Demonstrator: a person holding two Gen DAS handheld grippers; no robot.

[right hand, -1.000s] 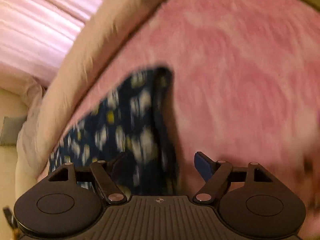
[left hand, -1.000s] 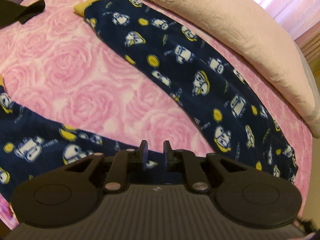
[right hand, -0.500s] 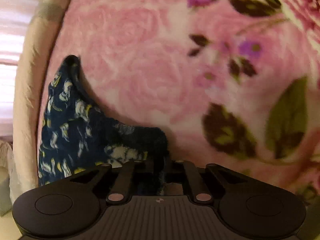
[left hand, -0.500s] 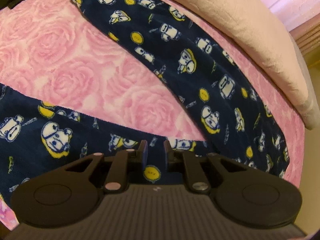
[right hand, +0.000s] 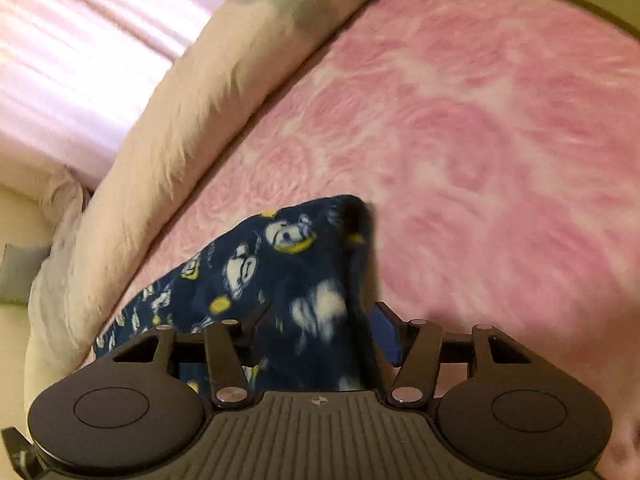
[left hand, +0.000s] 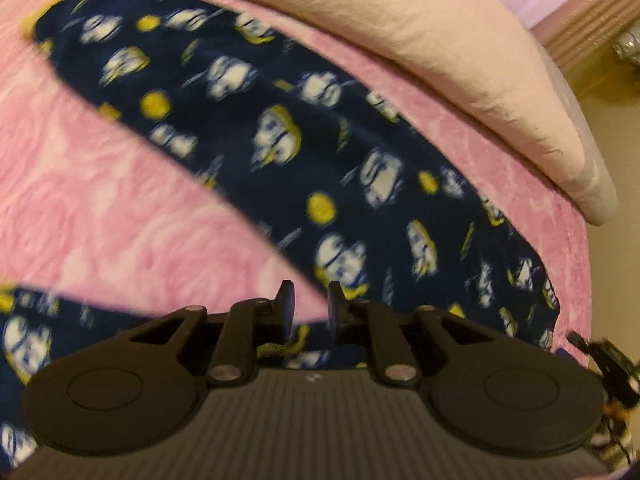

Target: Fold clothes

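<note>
Navy fleece trousers (left hand: 280,140) with a white and yellow cartoon print lie spread on the pink rose blanket (left hand: 100,200). One leg runs diagonally and the other leg (left hand: 28,340) passes under my left gripper (left hand: 308,296). Its jaws stand close together with a narrow gap, and pink blanket shows through it. In the right wrist view a bunched corner of the trousers (right hand: 280,264) rises in a peak between the jaws of my right gripper (right hand: 324,316). Cloth fills the gap up to the blue right pad (right hand: 388,332) and hides the left one. These jaws are opening.
A cream quilt (left hand: 440,40) lies along the far side of the trousers, also seen as the cream quilt (right hand: 168,120) in the right wrist view. Bare pink blanket (right hand: 480,140) spreads to the right. A pale curtain (right hand: 60,40) hangs behind. The bed edge (left hand: 576,264) drops off at the right.
My left gripper slid along the trousers toward the point where the legs meet, its gap unchanged. My right gripper went from wide open beside the cloth to closed on its corner, then widened slightly.
</note>
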